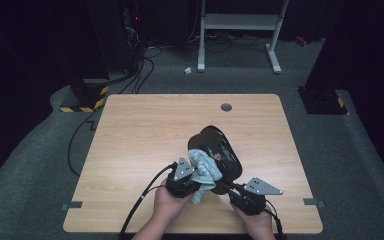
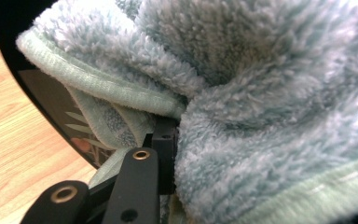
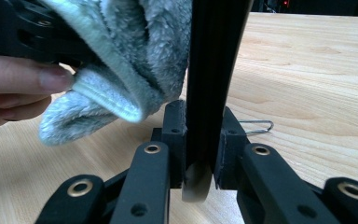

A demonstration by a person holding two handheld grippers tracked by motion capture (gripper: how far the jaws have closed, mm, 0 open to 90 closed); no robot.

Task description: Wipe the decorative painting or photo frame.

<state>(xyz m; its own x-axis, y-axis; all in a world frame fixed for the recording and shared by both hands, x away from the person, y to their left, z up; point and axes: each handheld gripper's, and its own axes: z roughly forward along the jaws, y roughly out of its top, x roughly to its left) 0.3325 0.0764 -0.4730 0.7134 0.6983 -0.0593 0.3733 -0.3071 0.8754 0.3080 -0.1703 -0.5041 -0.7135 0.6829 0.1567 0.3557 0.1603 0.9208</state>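
Dark room, grey carpet, light wooden worktop [image 1: 145,130]. Black plate [image 1: 219,150] held tilted up off the worktop near its front middle. Right claw [image 3: 204,135] clenched on the plate's edge, jaws tight either side of it. Left claw [image 1: 192,177] grasps a fluffy pale blue-green cloth [image 1: 205,170], pressed against the plate's face; one jaw visible in the left claw's view, the rest buried in the cloth's pile. Left hand [image 1: 167,202] and right hand [image 1: 255,220] hold the claws.
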